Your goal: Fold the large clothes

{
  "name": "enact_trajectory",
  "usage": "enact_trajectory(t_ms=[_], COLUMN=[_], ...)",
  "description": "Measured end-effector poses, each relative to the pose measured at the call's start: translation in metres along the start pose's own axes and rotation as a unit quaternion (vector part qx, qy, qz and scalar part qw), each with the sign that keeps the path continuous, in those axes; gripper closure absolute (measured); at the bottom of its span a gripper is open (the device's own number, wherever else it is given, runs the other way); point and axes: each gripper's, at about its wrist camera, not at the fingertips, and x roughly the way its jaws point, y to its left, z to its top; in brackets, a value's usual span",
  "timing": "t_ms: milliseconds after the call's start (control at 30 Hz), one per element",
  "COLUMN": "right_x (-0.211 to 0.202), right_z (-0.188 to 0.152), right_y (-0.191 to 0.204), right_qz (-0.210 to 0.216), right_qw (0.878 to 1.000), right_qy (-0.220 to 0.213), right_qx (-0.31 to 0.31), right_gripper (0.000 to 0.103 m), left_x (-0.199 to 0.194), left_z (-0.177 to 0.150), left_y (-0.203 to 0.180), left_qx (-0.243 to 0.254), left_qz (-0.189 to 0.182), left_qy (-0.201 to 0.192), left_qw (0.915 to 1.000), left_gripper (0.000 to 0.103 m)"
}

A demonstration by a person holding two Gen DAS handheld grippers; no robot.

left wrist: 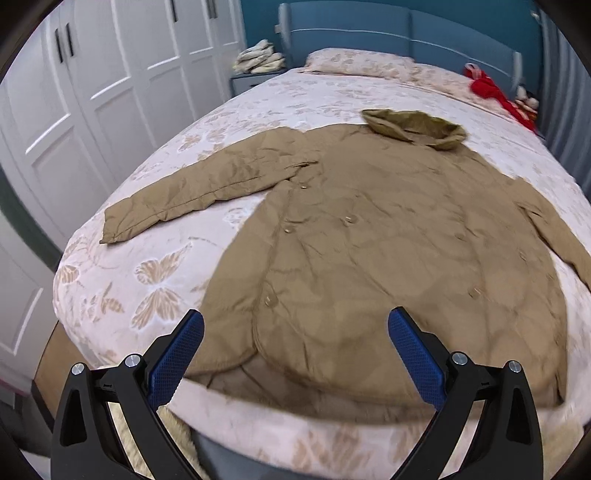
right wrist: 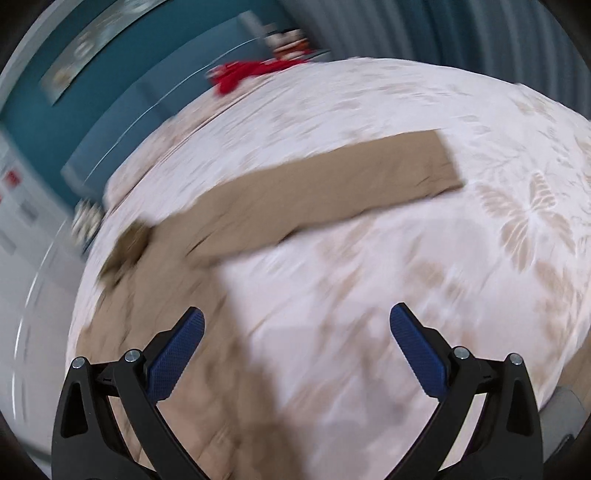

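A large tan quilted coat (left wrist: 369, 236) lies flat, front up and buttoned, on the bed (left wrist: 155, 266), hood (left wrist: 417, 127) toward the headboard. Its left sleeve (left wrist: 195, 192) stretches out to the left. My left gripper (left wrist: 295, 321) is open and empty, above the coat's bottom hem. In the blurred right wrist view the coat's right sleeve (right wrist: 317, 192) stretches out across the bed cover (right wrist: 406, 295), with the coat body (right wrist: 155, 295) at lower left. My right gripper (right wrist: 295, 321) is open and empty, above the bed beside the coat's right edge.
A pillow (left wrist: 354, 62) and a red item (left wrist: 491, 88) lie at the head of the bed by the blue headboard (left wrist: 369, 33). White wardrobe doors (left wrist: 92, 92) stand on the left. A nightstand with folded cloth (left wrist: 258, 61) stands beside the bed.
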Motion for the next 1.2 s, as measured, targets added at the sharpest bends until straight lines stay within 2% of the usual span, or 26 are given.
enact_trajectory(t_ms=[100,167,333,433,500,533,600,633,667,733,800,900,967,1067,1200], right_x=[0.031,0.050,0.084,0.093,0.098,0.103,0.114,0.118,0.122,0.121,0.110,0.089,0.078,0.069,0.071], right_z=[0.033,0.049,0.071,0.078,0.082,0.086,0.096,0.101,0.107,0.115,0.126,0.141,0.145,0.134,0.079], right_y=[-0.034,-0.056,-0.096,-0.107,-0.105,-0.104,-0.102,-0.100,-0.098,-0.090,-0.063,0.003,0.053,0.132,0.238], right_qz=[-0.034,-0.051,-0.055,-0.052,-0.055,-0.056,-0.068,-0.061,-0.045,-0.022,0.014,0.062,0.106,0.168,0.243], right_qw=[0.999,0.997,0.991,0.987,0.986,0.986,0.986,0.986,0.986,0.985,0.987,0.991,0.988,0.980,0.954], right_qy=[-0.021,-0.021,-0.022,-0.039,-0.055,-0.055,-0.048,-0.050,-0.047,-0.055,-0.078,-0.105,-0.110,-0.081,-0.013], right_qx=[0.024,0.046,0.116,0.147,0.150,0.148,0.146,0.148,0.154,0.160,0.138,0.058,0.008,-0.067,-0.173], right_gripper=[0.005,0.005,0.005,0.005,0.024,0.041,0.057,0.080,0.088,0.093,0.095,0.097,0.098,0.098,0.098], left_x=[0.019,0.028,0.055,0.067,0.073,0.075,0.081,0.084,0.086,0.092,0.096,0.100,0.101,0.102,0.104], left_z=[0.012,0.016,0.028,0.033,0.036,0.036,0.038,0.038,0.039,0.040,0.042,0.045,0.047,0.049,0.050], left_y=[-0.001,-0.001,-0.004,-0.004,-0.003,-0.003,-0.002,-0.002,-0.001,0.002,0.006,0.009,0.009,0.008,0.010], left_qx=[-0.009,-0.013,-0.018,-0.022,-0.022,-0.021,-0.017,-0.015,-0.014,-0.017,-0.022,-0.028,-0.028,-0.028,-0.034], left_qz=[0.028,0.032,0.055,0.061,0.065,0.068,0.078,0.083,0.087,0.095,0.100,0.102,0.100,0.095,0.100], left_qy=[0.009,0.014,0.031,0.040,0.041,0.040,0.039,0.040,0.040,0.044,0.046,0.043,0.043,0.041,0.043], left_qw=[0.9995,0.9993,0.9978,0.9971,0.9968,0.9966,0.9961,0.9956,0.9953,0.9943,0.9937,0.9935,0.9937,0.9942,0.9935], left_gripper=[0.005,0.005,0.005,0.005,0.005,0.005,0.005,0.005,0.005,0.005,0.005,0.005,0.005,0.005,0.005])
